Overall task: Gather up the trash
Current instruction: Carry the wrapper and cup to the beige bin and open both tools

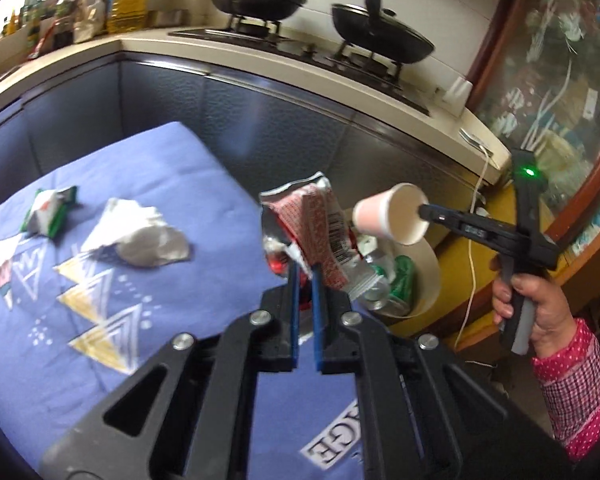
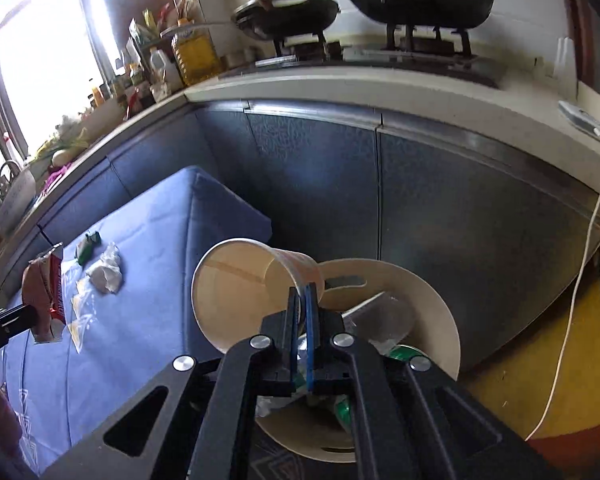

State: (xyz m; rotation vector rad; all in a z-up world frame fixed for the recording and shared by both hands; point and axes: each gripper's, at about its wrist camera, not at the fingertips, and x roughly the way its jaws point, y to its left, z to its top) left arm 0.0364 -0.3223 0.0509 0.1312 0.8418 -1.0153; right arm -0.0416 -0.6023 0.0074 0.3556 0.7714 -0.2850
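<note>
My left gripper [image 1: 305,271] is shut on a crumpled red and silver snack wrapper [image 1: 320,220], held up over the right edge of the blue-clothed table [image 1: 100,360]. My right gripper [image 2: 302,293] is shut on the rim of a tilted paper cup [image 2: 236,292], just above a cream trash bin [image 2: 440,312]. The bin [image 1: 428,276] holds green cans and other trash. The left wrist view also shows the right gripper [image 1: 423,212] with the cup [image 1: 392,212]. A crumpled white paper [image 1: 140,236] and a green and white wrapper [image 1: 50,212] lie on the cloth.
Dark cabinet fronts [image 1: 260,120] stand behind the table and bin, under a counter with a stove and two black pans [image 1: 380,36]. A white cable [image 2: 580,264] hangs from the counter to the yellow floor [image 2: 540,380]. A hand in a pink sleeve [image 1: 572,384] holds the right gripper.
</note>
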